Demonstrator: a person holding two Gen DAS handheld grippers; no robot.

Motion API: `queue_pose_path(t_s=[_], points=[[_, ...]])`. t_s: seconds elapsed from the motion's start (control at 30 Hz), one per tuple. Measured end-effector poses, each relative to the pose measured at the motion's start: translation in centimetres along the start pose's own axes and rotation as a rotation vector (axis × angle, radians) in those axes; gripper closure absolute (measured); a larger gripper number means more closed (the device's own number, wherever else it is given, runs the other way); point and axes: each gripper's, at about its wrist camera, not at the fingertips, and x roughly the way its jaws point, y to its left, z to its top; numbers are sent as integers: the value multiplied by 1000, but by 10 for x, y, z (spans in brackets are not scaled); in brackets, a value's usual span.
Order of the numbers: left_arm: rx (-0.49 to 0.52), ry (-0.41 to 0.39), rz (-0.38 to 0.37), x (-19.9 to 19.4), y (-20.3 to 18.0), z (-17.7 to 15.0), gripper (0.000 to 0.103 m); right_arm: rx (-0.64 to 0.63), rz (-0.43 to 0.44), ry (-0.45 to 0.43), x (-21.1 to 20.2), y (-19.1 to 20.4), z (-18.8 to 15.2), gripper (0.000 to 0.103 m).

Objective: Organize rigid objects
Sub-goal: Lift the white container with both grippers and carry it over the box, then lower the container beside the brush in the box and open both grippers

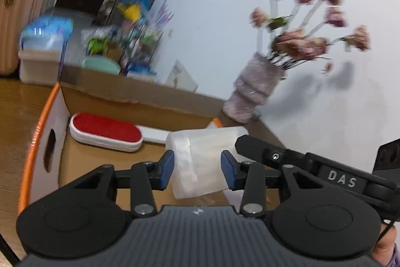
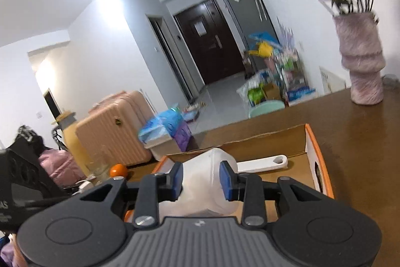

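We see a white-walled room with a dark double door (image 2: 208, 39) at the end of a hallway, and a brown wooden table (image 2: 355, 142) in the foreground. On the table sits an open cardboard box with orange-edged white side walls (image 1: 50, 131). Inside it lies a white lint brush with a red bristle pad (image 1: 105, 133), its white handle pointing toward the far end of the box. Above the box floor, both grippers hold one translucent white plastic container (image 1: 200, 162): our left gripper (image 1: 197, 168) has its blue pads pressed on the two sides of it, and our right gripper (image 2: 201, 180) is clamped across it the same way, jaws narrowly apart in each case. A pale purple ribbed vase with dried pink flowers (image 1: 252, 89) stands on the table beside the box. Only the right wrist view shows the pink ribbed suitcase (image 2: 112, 126) in full and a small orange fruit (image 2: 118, 170); only the left view shows the red pad.
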Motion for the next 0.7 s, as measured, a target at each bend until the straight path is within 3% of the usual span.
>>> queue_pose_path(t_s=[0.1,0.27,0.33,0.4,0.53,0.57,0.7], points=[[-55,64,27,40,18,10,62,25,-32,51,38,-17,10,71],[-94,191,137,104,39,17,66,124,-63,159,96,-60,3,70],[-96,203,145,117,42,16,69,163,-92,181,109,-73,-2,68],[-104,202,161,121,45,15,74,182,-97,194,118,-81,-7,60],[-107,211,161,118,52,19,66,191,-92,198,122,-87,-10,48],[-102,203,164,113,52,20,62,167,-99,189,121,-86,-9,40],[-32,154,167,82,41,31,46,101,-113,187,106,-74,-1,40]])
